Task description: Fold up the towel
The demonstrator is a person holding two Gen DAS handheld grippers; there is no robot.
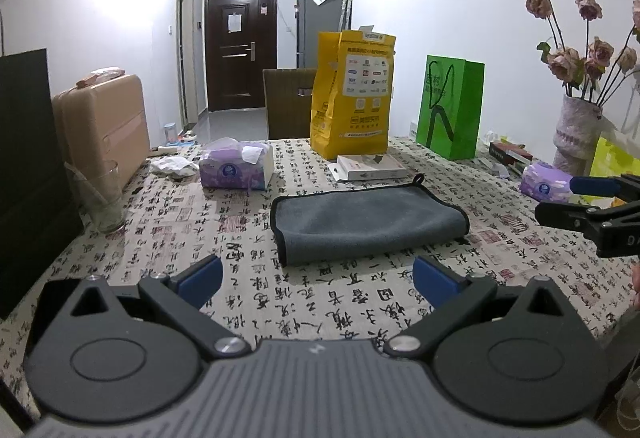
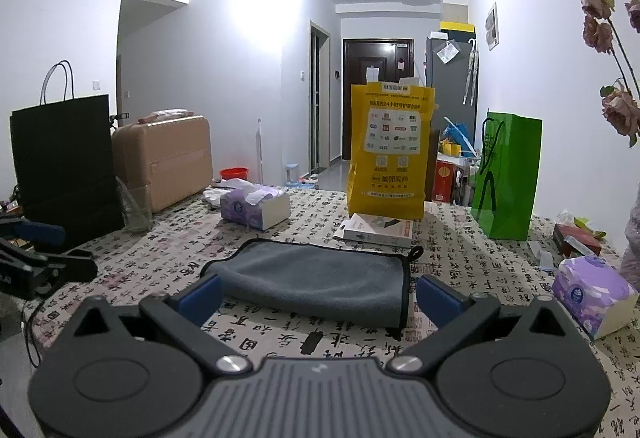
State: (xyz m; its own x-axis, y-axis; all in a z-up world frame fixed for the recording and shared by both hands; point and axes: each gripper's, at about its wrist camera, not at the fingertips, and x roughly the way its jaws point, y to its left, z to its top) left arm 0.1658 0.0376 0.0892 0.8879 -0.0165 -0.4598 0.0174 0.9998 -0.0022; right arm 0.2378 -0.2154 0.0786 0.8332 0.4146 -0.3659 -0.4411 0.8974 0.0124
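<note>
A grey towel [image 1: 366, 222] with black edging lies folded on the calligraphy-print tablecloth [image 1: 320, 302]. It also shows in the right wrist view [image 2: 320, 280], with its hanging loop at its right corner. My left gripper [image 1: 318, 280] is open and empty, a little short of the towel's near edge. My right gripper [image 2: 318, 298] is open and empty, its blue pads level with the towel's near edge, not touching it. The right gripper [image 1: 592, 205] shows at the right edge of the left wrist view; the left gripper [image 2: 40, 254] shows at the left of the right wrist view.
Behind the towel stand a yellow bag [image 1: 352, 93], a green bag [image 1: 450, 107] and a flat white box [image 1: 370, 165]. A purple tissue box [image 1: 236, 165] and a glass [image 1: 102, 197] are at the left. Another tissue pack [image 2: 592, 292] and a flower vase [image 1: 576, 133] are at the right.
</note>
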